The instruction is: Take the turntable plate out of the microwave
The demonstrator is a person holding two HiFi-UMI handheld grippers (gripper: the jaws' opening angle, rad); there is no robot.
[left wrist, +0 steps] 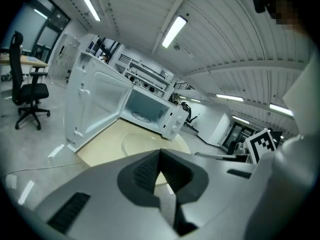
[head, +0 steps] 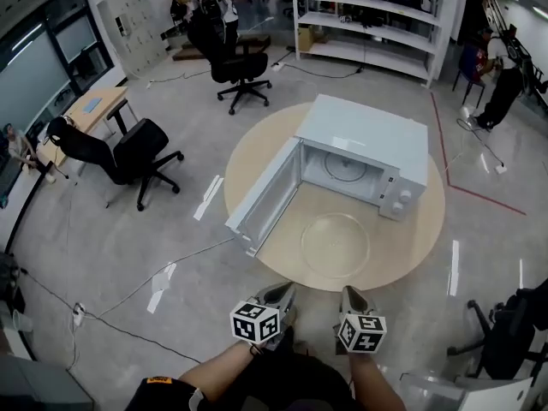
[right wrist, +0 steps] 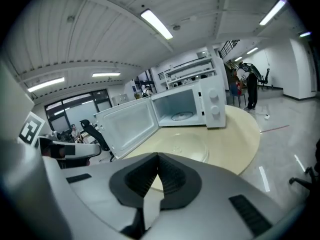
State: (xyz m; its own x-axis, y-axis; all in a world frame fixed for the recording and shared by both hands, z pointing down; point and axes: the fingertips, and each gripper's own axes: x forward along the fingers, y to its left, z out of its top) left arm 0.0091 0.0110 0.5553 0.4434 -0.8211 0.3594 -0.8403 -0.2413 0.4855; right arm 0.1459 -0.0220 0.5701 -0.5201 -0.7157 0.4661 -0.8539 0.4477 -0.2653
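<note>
The white microwave [head: 364, 139] stands on the round wooden table [head: 419, 229] with its door [head: 265, 197] swung wide open to the left. The clear glass turntable plate [head: 335, 245] lies flat on the table in front of the oven, near the front edge. Inside the cavity only the roller ring [head: 347, 168] shows. My left gripper [head: 282, 296] and right gripper [head: 351, 298] hover side by side just off the table's near edge, both shut and empty. The plate [left wrist: 145, 144] lies beyond the left gripper [left wrist: 159, 171], and the plate [right wrist: 187, 146] lies beyond the right gripper [right wrist: 157, 176].
Black office chairs [head: 128, 152] [head: 240, 67] stand on the floor to the left and behind the table. A cable [head: 145, 285] runs across the floor at the left. White shelving [head: 368, 15] and standing people [head: 501, 75] are at the back.
</note>
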